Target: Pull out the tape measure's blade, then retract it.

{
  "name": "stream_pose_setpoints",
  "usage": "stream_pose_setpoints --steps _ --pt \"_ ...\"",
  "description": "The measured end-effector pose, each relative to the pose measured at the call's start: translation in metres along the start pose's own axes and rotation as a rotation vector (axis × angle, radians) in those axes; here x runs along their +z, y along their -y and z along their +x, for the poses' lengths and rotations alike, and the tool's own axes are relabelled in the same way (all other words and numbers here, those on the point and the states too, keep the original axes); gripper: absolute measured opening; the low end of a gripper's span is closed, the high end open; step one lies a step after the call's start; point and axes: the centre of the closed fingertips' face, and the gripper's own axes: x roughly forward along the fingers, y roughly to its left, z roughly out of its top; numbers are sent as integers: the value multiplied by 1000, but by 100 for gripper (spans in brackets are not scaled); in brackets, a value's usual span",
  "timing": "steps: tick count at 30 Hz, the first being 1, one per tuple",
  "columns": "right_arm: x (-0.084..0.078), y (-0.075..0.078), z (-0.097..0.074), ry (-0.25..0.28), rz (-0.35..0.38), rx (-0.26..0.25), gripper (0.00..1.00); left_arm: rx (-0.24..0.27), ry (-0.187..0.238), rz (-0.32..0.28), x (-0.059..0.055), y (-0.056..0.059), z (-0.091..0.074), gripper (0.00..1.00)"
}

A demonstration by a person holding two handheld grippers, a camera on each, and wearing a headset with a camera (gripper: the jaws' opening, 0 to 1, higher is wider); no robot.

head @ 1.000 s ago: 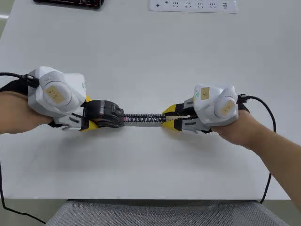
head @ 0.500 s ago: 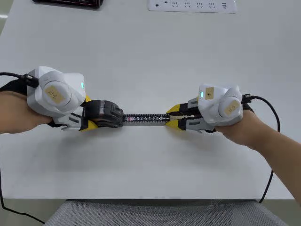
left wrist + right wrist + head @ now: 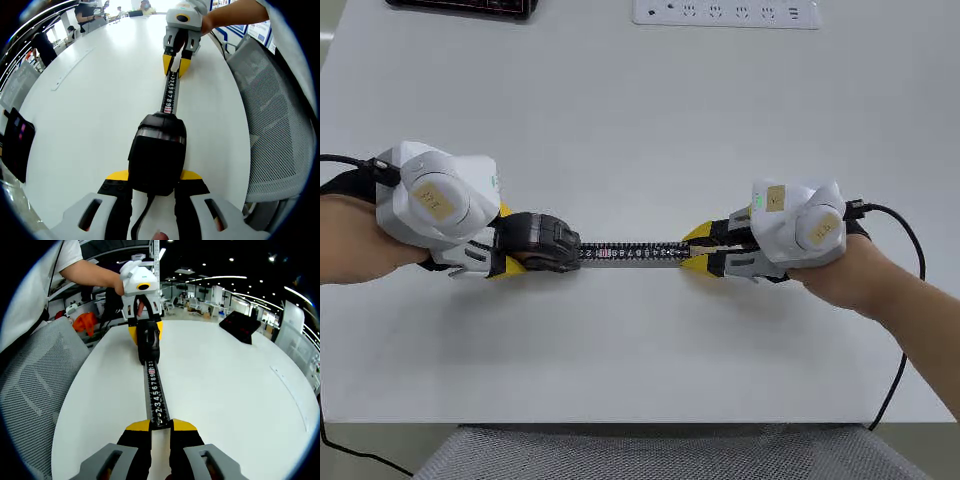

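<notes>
A black tape measure case lies on the white table, and my left gripper is shut on it; its own view has the case between the yellow-tipped jaws. The dark numbered blade runs out of the case to the right. My right gripper is shut on the blade's end. In the right gripper view the blade stretches away from the yellow tips to the case and the left gripper beyond. The right gripper stands at the blade's far end in the left gripper view.
A white power strip lies at the table's far edge, and a dark flat device sits at the far left. A grey mesh chair stands at the near edge. Cables trail from both grippers.
My right gripper has moved to the right with the blade's end, so more of the blade shows. The left gripper and the case have stayed put.
</notes>
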Motion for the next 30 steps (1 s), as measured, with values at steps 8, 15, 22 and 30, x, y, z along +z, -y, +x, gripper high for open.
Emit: stream_pose_setpoints --steps 8,15,22,30 --pt "-4 1 -5 -6 4 -6 9 -1 -1 0 0 0 0 27" --pt "-6 2 -8 -10 6 -11 9 2 0 2 0 0 0 27" --pt "-9 2 -11 -15 8 -15 9 3 1 0 0 0 0 27" --pt "-15 3 -17 -23 11 -19 9 4 1 2 0 0 0 27"
